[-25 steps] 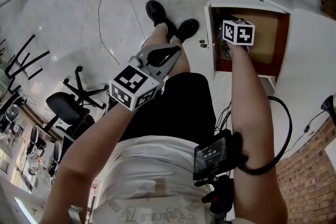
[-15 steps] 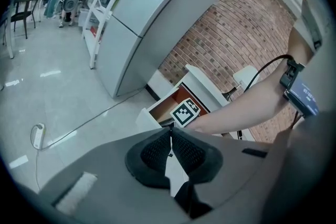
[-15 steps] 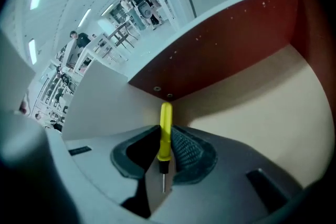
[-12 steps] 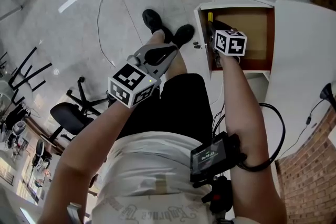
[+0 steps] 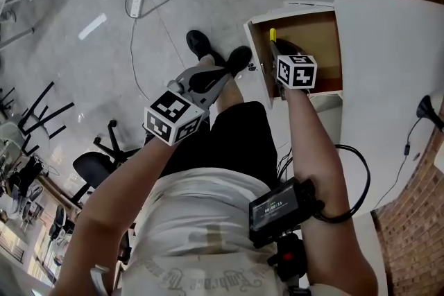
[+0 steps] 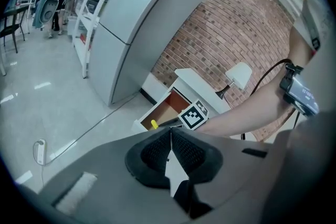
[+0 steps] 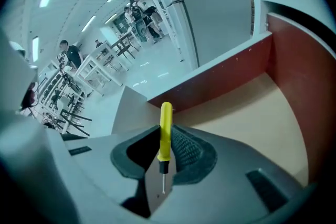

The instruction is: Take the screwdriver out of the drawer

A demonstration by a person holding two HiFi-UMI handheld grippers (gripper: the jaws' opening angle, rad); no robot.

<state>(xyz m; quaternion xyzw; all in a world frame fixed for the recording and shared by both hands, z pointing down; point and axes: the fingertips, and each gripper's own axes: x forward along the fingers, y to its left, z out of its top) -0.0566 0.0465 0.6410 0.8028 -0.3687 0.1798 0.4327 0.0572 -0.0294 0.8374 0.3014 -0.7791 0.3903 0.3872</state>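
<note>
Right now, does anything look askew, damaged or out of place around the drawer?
Nothing stands out. The right gripper is shut on the handle of the yellow screwdriver over the open drawer, whose bare bottom looks intact. The left gripper is shut, holds nothing, and hangs well away from the drawer.

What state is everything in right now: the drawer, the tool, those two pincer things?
Drawer: pulled open.
Screwdriver: clamped between the right jaws, yellow handle pointing away, over the drawer.
Right gripper: shut on the screwdriver.
Left gripper: shut, empty, held away from the drawer.
</note>
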